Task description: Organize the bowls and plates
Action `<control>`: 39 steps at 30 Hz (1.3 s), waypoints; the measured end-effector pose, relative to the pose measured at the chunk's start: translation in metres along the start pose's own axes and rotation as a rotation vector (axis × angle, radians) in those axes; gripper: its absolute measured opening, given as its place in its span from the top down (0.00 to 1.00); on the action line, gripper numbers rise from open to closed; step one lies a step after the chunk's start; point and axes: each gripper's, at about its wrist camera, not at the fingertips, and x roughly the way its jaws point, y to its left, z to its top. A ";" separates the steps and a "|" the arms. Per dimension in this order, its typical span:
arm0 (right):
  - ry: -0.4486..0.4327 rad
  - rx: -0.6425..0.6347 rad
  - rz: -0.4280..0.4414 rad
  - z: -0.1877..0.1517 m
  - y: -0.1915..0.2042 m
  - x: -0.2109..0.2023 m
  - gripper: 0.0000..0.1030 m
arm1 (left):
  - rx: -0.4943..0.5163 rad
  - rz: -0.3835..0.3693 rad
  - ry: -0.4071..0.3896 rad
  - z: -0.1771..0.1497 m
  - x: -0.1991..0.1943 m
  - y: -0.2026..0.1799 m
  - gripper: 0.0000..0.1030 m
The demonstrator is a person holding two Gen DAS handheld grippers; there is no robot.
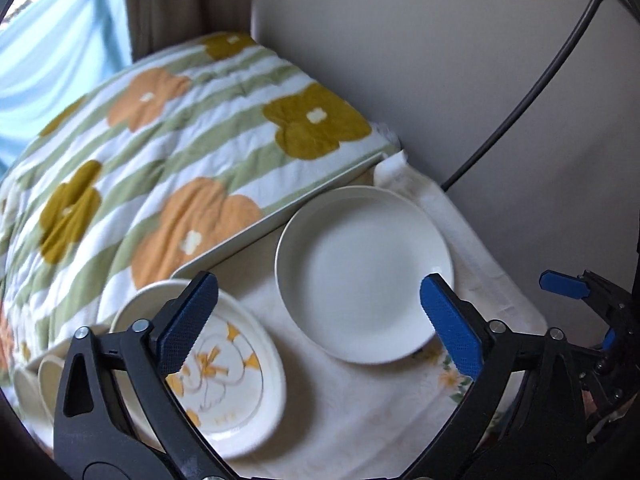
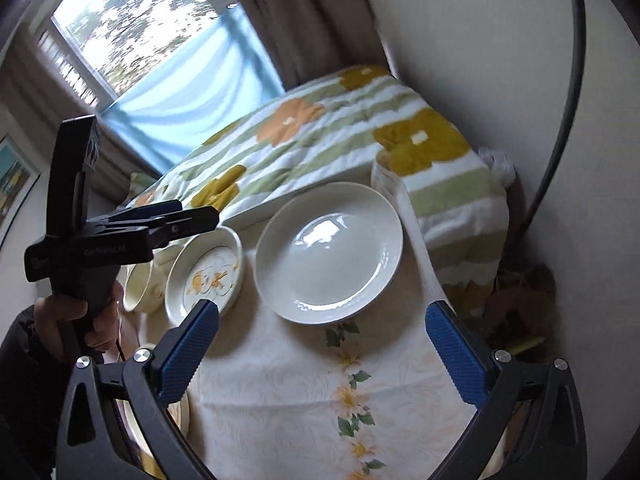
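A plain white plate (image 1: 364, 272) (image 2: 330, 252) lies on the cloth-covered table. To its left lies a smaller dish with an orange flower pattern (image 1: 216, 376) (image 2: 210, 278), and left of that a cream bowl (image 2: 142, 286) (image 1: 40, 384). My left gripper (image 1: 316, 320) is open and empty, hovering above the two plates; it also shows from the side in the right wrist view (image 2: 192, 216). My right gripper (image 2: 320, 352) is open and empty, above the table in front of the white plate; its blue-tipped fingers (image 1: 564, 286) show at the right edge of the left wrist view.
A floral tablecloth (image 2: 352, 400) covers the table. A bed with a flowered quilt (image 1: 180, 140) (image 2: 340, 140) butts against the table's far side. A wall with a black cable (image 1: 520, 96) stands at the right. A window (image 2: 132, 28) is behind the bed.
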 end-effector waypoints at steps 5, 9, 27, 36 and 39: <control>0.002 0.183 -0.039 -0.001 -0.019 0.038 0.21 | 0.006 -0.061 0.122 0.004 0.063 0.027 0.38; 0.028 0.251 -0.075 -0.004 -0.025 0.065 0.37 | 0.009 -0.094 0.169 0.005 0.093 0.042 0.50; 0.040 0.359 -0.150 -0.007 -0.044 0.091 0.82 | 0.098 -0.093 0.184 0.010 0.120 0.033 0.81; 0.023 0.301 -0.128 -0.003 -0.040 0.082 0.82 | 0.070 -0.068 0.150 0.010 0.104 0.029 0.81; 0.019 0.294 -0.113 -0.001 -0.040 0.076 0.82 | 0.066 -0.059 0.135 0.009 0.093 0.025 0.81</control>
